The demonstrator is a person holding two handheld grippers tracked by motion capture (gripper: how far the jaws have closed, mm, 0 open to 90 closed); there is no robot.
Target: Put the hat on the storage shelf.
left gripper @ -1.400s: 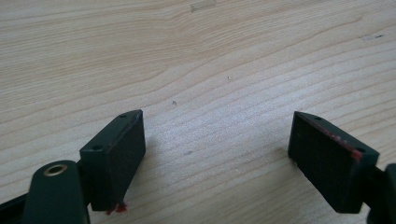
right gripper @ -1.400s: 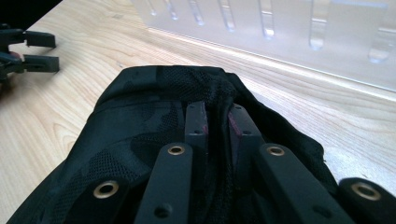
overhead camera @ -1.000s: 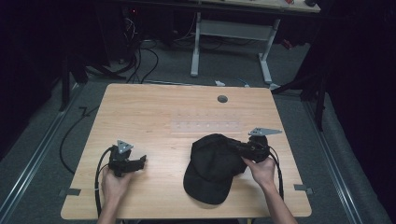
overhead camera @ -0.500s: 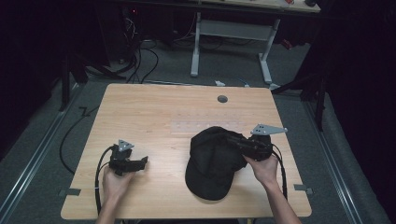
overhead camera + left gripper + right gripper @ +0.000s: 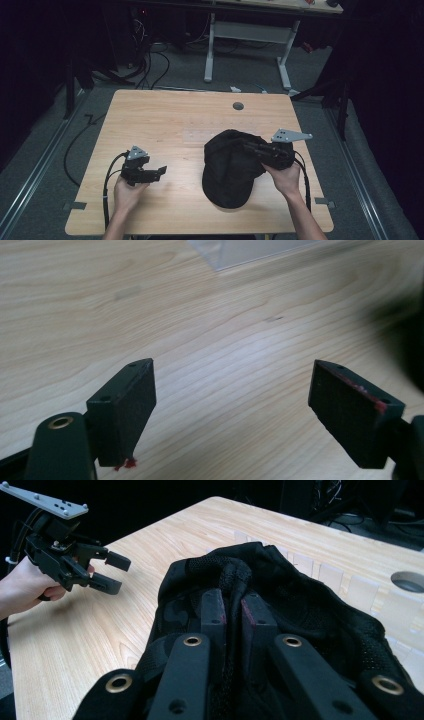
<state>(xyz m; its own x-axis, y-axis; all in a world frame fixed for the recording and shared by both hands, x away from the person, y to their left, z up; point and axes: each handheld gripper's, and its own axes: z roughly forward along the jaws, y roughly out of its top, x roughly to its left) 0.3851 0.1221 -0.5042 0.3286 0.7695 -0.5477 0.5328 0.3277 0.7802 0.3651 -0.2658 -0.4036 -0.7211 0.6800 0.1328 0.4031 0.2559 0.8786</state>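
Observation:
A black cap (image 5: 227, 167) lies on the right half of the wooden table (image 5: 175, 125), its brim toward the front edge. My right gripper (image 5: 250, 146) reaches into its crown from the right and is shut on a fold of the cap's fabric (image 5: 232, 587), which bunches up between the two jaws. The cap's mesh crown (image 5: 320, 615) is lifted around the grip. My left gripper (image 5: 161, 171) rests low over the table's front left, open, with bare wood (image 5: 235, 380) between its jaws. It also appears in the right gripper view (image 5: 112, 572), held by a hand.
A round cable hole (image 5: 238, 106) sits near the table's far edge. A pale clear sheet (image 5: 200, 135) lies flat at the middle. A white desk frame (image 5: 247, 45) and cables stand on the floor beyond the table.
My right gripper has drawn the cap's crown a little up and to the left, bunching the fabric. The left gripper has stayed in place.

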